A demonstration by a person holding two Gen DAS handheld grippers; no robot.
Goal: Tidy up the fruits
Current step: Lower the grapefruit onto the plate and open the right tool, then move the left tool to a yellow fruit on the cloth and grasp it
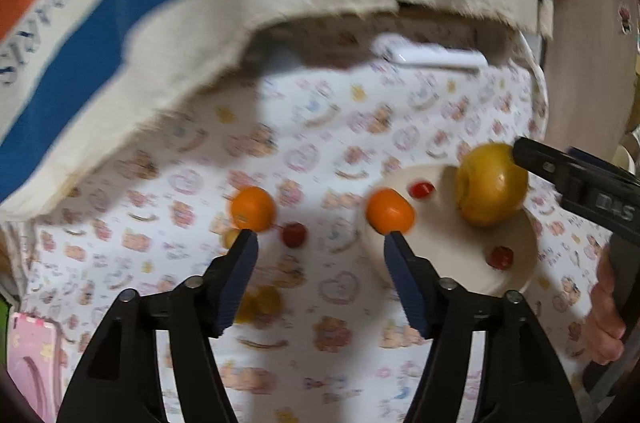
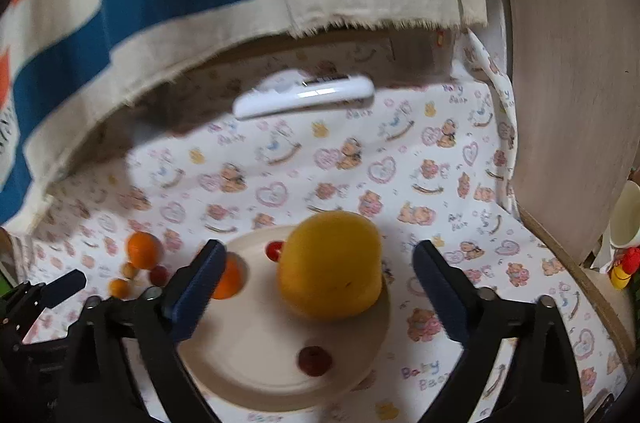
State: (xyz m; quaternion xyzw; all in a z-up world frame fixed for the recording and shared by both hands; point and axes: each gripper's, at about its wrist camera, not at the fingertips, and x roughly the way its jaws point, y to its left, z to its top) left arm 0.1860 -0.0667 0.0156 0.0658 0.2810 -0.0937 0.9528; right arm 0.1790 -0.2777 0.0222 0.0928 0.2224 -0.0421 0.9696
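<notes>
A cream plate (image 2: 248,363) lies on the printed cloth. It holds a big yellow fruit (image 2: 332,267), an orange (image 2: 230,279) at its left rim and two small red fruits (image 2: 275,250) (image 2: 315,360). My right gripper (image 2: 318,251) is open, its pads apart from the yellow fruit on either side. The left gripper (image 1: 320,243) is open with nothing between its fingers, its tips just short of the plate's orange (image 1: 390,211) and a second orange (image 1: 253,209) on the cloth. A red fruit (image 1: 294,234) and small yellow fruits (image 1: 260,301) lie loose nearby.
A striped canvas bag (image 1: 200,3) hangs over the back of the table. A white handheld device (image 2: 304,95) lies beneath it. A wooden panel (image 2: 568,63) and a cup (image 2: 624,219) stand at the right. A pink phone (image 1: 28,363) lies at the left edge.
</notes>
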